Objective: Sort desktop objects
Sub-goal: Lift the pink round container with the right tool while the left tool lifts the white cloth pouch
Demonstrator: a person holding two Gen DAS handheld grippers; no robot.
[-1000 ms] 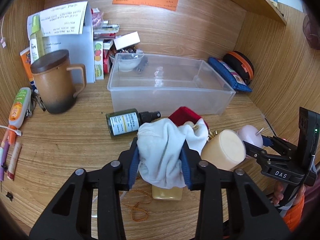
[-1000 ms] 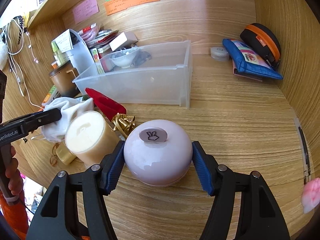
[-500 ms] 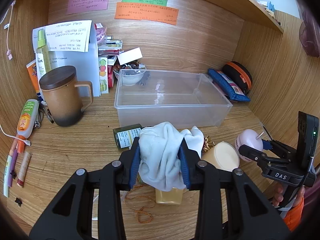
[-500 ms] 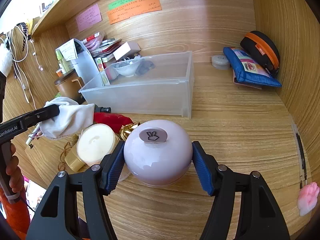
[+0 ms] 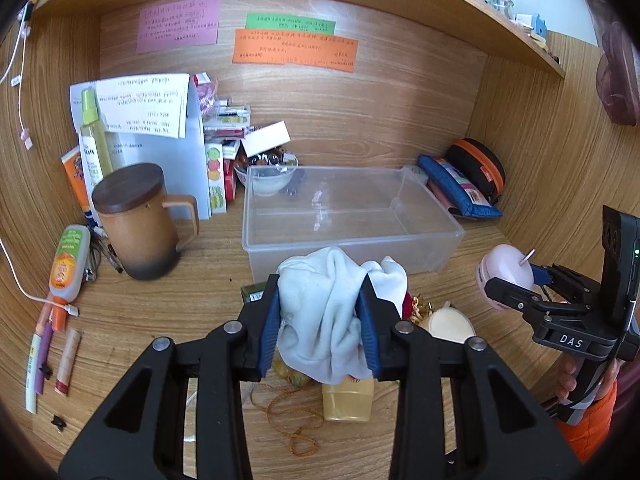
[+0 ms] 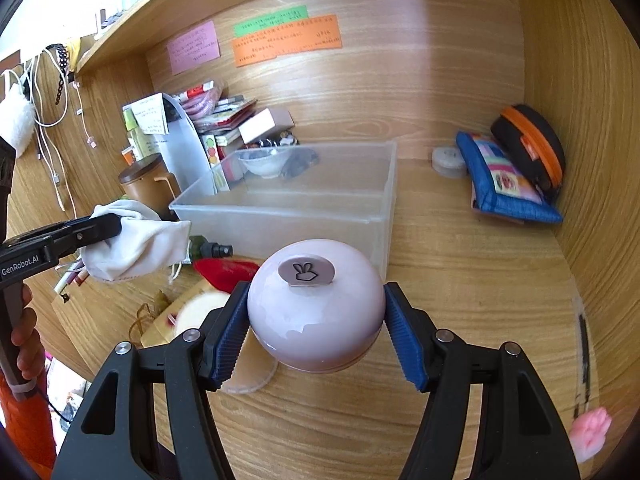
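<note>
Left gripper (image 5: 320,320): my fingers pinch the soft white cloth pouch (image 5: 328,316), held above the worktop (image 5: 160,320); limp, light.
Right gripper (image 6: 316,328): clamps the glossy pink round lamp (image 6: 316,308) mid-body; slippery, fragile.
Clear plastic bin (image 6: 304,216): just ahead.

We cannot read the notes (image 5: 294,45) far beyond the left gripper (image 5: 319,320); its white cloth (image 5: 328,320) hides most of the green bottle (image 5: 251,293) behind.
</note>
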